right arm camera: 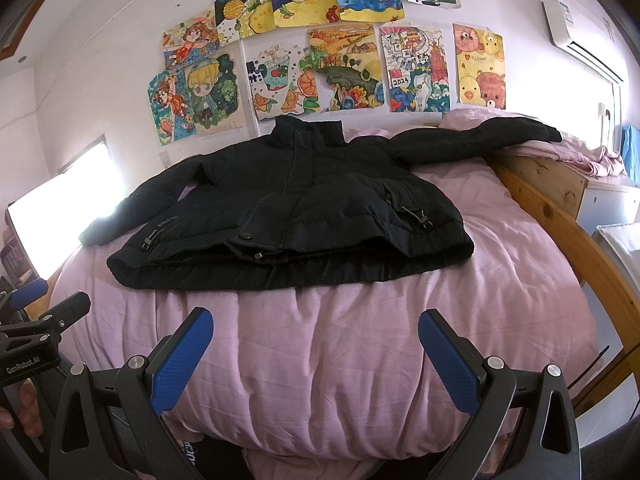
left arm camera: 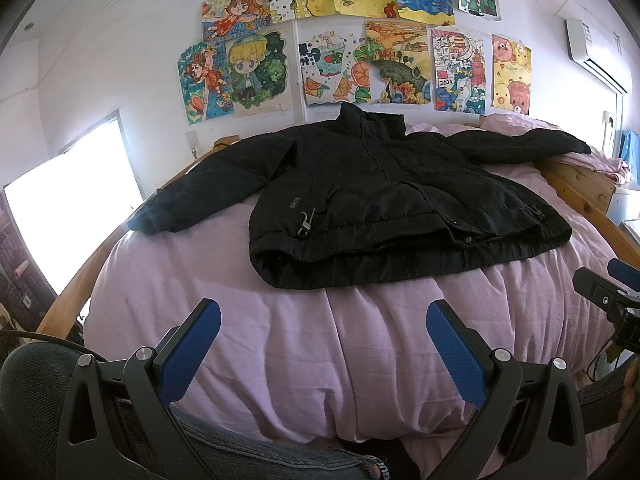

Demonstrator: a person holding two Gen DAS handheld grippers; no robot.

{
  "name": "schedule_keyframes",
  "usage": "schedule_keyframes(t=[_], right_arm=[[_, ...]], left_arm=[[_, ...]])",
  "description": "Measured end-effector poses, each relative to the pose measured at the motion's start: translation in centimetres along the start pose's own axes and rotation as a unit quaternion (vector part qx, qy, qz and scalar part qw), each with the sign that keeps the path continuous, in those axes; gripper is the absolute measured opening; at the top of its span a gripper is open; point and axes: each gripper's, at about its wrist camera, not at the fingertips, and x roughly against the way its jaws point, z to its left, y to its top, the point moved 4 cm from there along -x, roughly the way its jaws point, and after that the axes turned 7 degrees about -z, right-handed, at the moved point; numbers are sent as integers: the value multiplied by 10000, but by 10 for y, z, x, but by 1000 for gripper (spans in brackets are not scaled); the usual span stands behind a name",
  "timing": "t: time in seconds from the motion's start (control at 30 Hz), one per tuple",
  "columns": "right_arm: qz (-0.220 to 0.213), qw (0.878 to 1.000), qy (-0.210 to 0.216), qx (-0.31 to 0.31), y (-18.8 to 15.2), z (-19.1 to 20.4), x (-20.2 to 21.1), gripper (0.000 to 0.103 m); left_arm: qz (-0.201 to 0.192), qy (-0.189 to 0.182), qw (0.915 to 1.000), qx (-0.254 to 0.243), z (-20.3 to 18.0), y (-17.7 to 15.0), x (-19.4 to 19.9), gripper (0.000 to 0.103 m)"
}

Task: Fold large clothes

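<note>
On the pink-quilted bed, a black jacket lies spread flat with both sleeves out, well beyond the left gripper and right gripper, whose jaws both stand wide and empty.

Jacket spread flat on the bed, both tongs held before it.

The jacket lies on the quilt, collar toward the wall, hem nearest, sleeves out to either side. The left tongs and right tongs hover apart from the hem, jaws wide. Drawings hang behind the bed.
</note>
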Motion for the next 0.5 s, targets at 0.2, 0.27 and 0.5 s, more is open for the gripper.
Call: schedule_keyframes(t=[0.2, 0.27, 0.5], right_arm=[[4, 10000, 3, -7, 0, 0, -1, 103], [5, 10000, 4, -9, -1, 0, -1, 103], [7, 10000, 9, -19, -1, -1, -1, 103]], left_arm=[[1, -4, 10000, 1, 0, 0, 0, 101], [2, -4, 10000, 3, 0, 0, 0, 101], [3, -4, 10000, 7, 0, 0, 0, 101]])
